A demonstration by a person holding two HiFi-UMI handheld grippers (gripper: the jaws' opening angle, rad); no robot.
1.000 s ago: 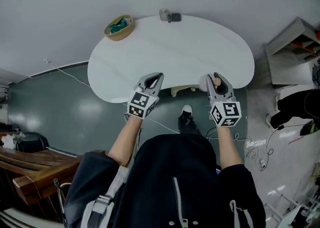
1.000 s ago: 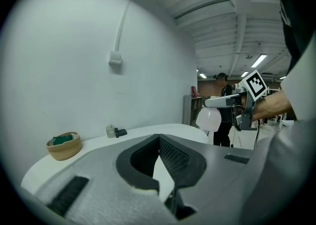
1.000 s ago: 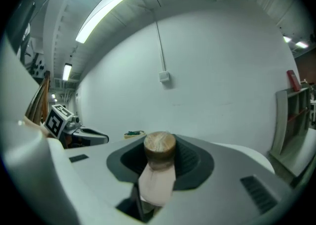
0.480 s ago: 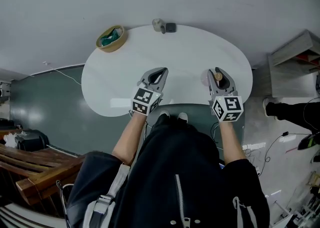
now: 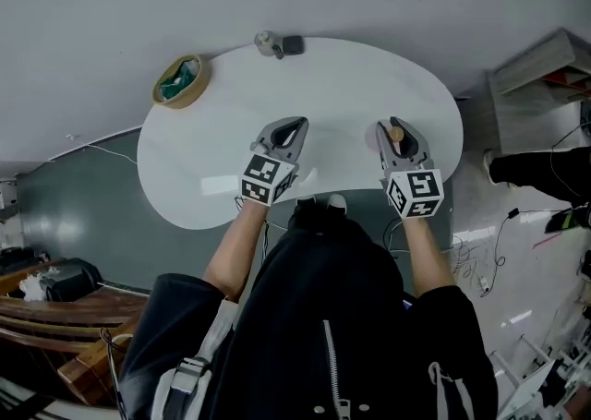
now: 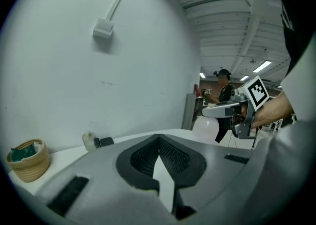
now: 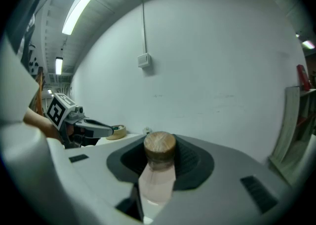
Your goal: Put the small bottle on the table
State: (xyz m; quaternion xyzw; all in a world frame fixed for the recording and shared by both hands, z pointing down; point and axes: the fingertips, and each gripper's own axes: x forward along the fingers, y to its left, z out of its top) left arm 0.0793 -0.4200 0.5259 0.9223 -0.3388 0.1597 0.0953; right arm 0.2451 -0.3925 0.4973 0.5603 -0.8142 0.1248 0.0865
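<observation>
while the white oval counter (image 5: 332,86) fills the middle of the head view, both tools hang over its near side. the left hand-held gripper (image 5: 297,123) has its jaws closed together on nothing. the right hand-held gripper (image 5: 395,125) is clamped on the neck of the small bottle (image 7: 157,179), which is carried over the near right part of the counter with its pale rounded body hanging below the jaws. whether its base touches the surface i cannot tell. a woven basket (image 5: 178,81) sits at the far left rim, and a little jar (image 5: 267,41) stands at the far edge with a dark block (image 5: 293,43) just beside it — all well apart from the bottle. the likely trouble from here is the spot itself: it lies close to the counter's near edge, so a release there, or one made before the base sits flat, could tip the bottle and let its round body roll off. the bottle stands upright — long axis vertical, cork (image 7: 159,146) pointing up, base down toward the counter.
</observation>
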